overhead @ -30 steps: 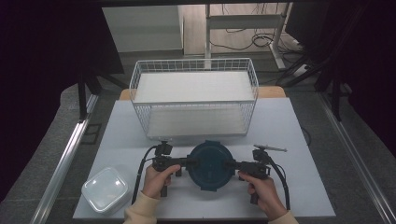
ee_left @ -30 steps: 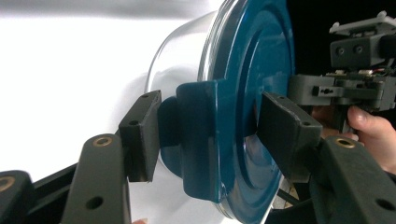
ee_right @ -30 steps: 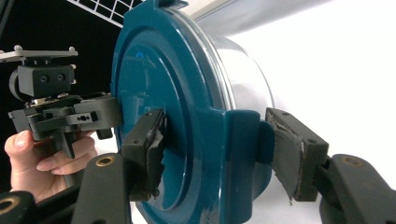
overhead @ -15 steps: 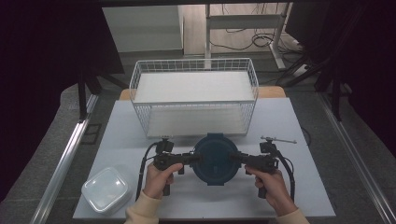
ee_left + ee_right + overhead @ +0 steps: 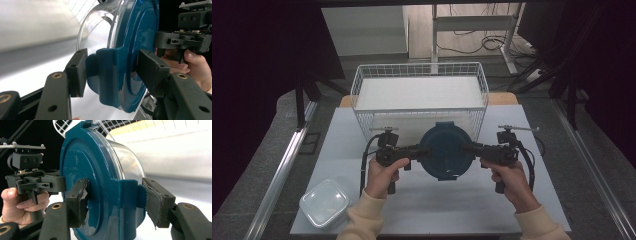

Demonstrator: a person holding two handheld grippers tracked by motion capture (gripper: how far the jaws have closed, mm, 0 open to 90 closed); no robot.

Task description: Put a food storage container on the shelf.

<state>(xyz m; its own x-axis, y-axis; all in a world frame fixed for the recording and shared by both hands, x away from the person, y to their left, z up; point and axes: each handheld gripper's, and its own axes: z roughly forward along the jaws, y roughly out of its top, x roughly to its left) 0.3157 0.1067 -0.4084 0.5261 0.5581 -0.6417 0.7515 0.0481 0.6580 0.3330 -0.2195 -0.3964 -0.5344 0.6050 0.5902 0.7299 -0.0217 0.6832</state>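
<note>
Left gripper view had my left tongs (image 5: pixel 110 72) half open, clamped on a side latch of the round blue-lidded container (image 5: pixel 130 50); right tongs (image 5: pixel 116 202) gripped the opposite latch. Rigid, smooth, light, I judged; it hung above the worktop (image 5: pixel 422 210) before the wire basket (image 5: pixel 419 95).
</note>
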